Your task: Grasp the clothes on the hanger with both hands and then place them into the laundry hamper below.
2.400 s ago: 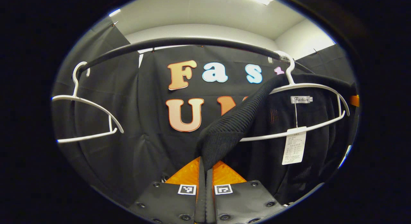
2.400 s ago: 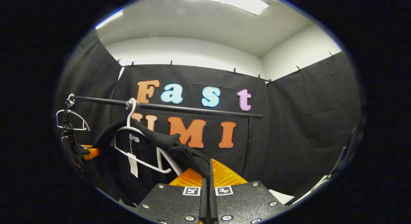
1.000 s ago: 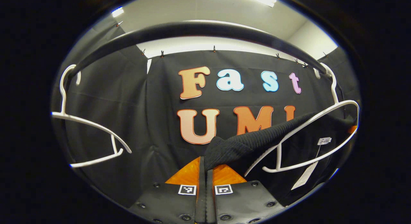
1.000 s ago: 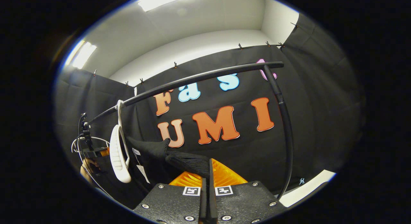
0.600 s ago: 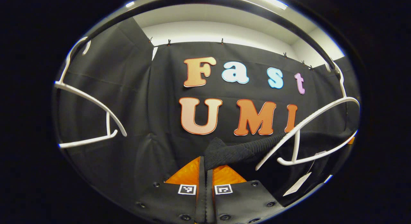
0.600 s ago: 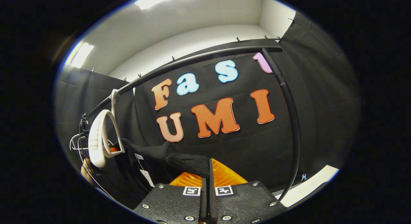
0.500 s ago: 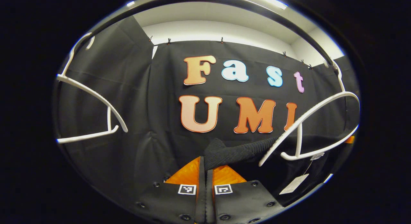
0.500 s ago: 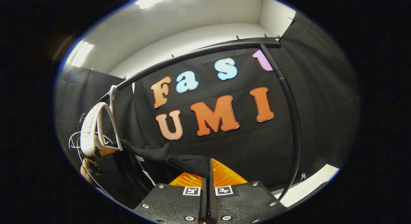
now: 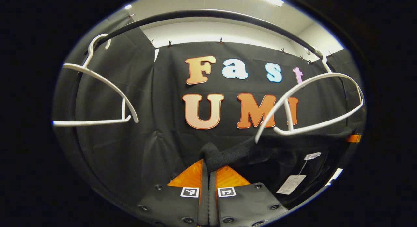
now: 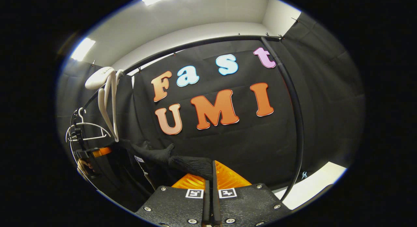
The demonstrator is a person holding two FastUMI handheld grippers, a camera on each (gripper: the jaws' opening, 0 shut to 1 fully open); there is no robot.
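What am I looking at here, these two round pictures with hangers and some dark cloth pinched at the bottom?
These are two cameras, each riding on a handheld two-finger gripper that a person carries, one in each hand. Each looks forward along its own fingers, seen at the bottom.

In the left gripper view, the left gripper is shut on a black knit garment, which hangs clear below the white hanger on the black rail. A paper tag dangles from the garment. A second white hanger hangs bare at the left.

In the right gripper view, the right gripper is shut on another part of the same garment. Farther off at the left you can see the other gripper.

The laundry hamper is not visible here.
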